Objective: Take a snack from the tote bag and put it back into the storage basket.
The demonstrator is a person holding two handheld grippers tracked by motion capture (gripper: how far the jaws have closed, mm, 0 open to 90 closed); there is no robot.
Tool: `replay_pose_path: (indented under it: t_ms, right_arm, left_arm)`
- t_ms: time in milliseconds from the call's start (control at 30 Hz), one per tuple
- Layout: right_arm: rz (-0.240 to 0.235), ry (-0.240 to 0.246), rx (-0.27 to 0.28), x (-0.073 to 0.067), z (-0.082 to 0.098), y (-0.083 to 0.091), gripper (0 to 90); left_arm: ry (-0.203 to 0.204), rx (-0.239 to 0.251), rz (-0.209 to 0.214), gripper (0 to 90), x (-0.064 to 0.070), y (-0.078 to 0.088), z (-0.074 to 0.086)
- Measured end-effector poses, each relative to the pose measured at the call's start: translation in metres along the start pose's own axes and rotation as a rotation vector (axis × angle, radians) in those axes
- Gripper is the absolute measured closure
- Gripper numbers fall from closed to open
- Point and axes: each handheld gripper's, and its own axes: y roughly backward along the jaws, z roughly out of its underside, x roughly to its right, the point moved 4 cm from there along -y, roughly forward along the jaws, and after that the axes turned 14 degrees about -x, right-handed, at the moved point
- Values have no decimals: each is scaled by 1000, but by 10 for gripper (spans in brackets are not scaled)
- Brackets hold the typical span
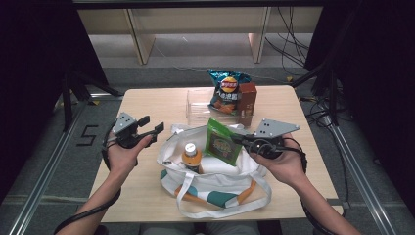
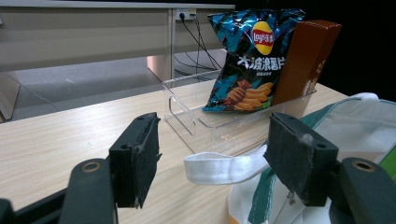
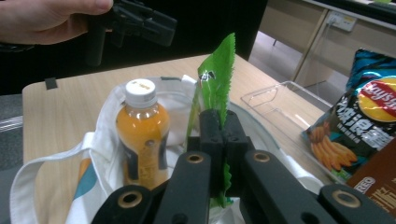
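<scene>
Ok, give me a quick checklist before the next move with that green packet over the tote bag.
1. Right gripper shut on green packet: ok.
2. Packet above the mouth of the tote bag: ok in the high view.
3. Room beside the orange bottle standing in the bag: looks ok, depth cannot tell.
4. Left gripper open, holding nothing: ok.
5. Bag strap lies ahead between the left jaws, not pinched: ok.
6. Chips bag and brown box in the clear tray, out of the way: ok.
</scene>
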Motion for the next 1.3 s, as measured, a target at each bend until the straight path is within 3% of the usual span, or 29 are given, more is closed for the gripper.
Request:
replay_pose_path:
  t_ms: [133, 200, 233, 400, 467, 500, 633, 667, 733, 800, 867, 1000, 1067, 1133, 1300]
  right_arm:
    - [0, 1, 5, 2, -3, 2, 900]
    - [20, -5, 23, 4, -4, 2, 900]
    - [1, -5, 20, 3, -4, 3, 900]
    - [34, 1, 33, 7, -8, 6, 900]
    - [23, -1, 31, 7, -10, 7, 900]
    - [43, 2, 44, 8, -11, 7, 900]
    - [29, -12, 45, 8, -14, 9, 900]
    - [49, -7, 58, 10, -15, 8, 900]
    - [32, 2, 59, 11, -17, 9, 900]
    - [54, -11, 68, 11, -18, 9, 900]
    - [39, -1, 68, 12, -20, 10, 900]
    - [53, -25, 81, 14, -22, 12, 900]
    - [63, -9, 91, 17, -24, 14, 900]
    - [46, -17, 101, 17, -26, 14, 900]
    - [61, -19, 102, 20, -28, 17, 900]
  left_arm:
    - [-14, 15, 11, 337, 0, -2, -1]
    - [3, -2, 1, 337, 1, 0, 0]
    - [-1, -1, 1, 337, 1, 0, 0]
    - [-5, 0, 2, 337, 1, -1, 0]
    - [-4, -4, 2, 337, 1, -1, 0]
    - [-5, -3, 2, 337, 1, -1, 0]
    - [-2, -3, 1, 337, 1, -1, 0]
    - [-5, -3, 1, 337, 0, -1, 0]
    - [-5, -3, 1, 337, 0, -1, 0]
    - [2, -1, 3, 337, 1, -1, 0]
    - [-1, -1, 3, 337, 1, -1, 0]
    - [1, -2, 1, 337, 0, -1, 0]
    - [-7, -2, -1, 337, 0, -1, 0]
    - [-3, -2, -1, 337, 0, -1, 0]
    - [-5, -3, -1, 337, 0, -1, 0]
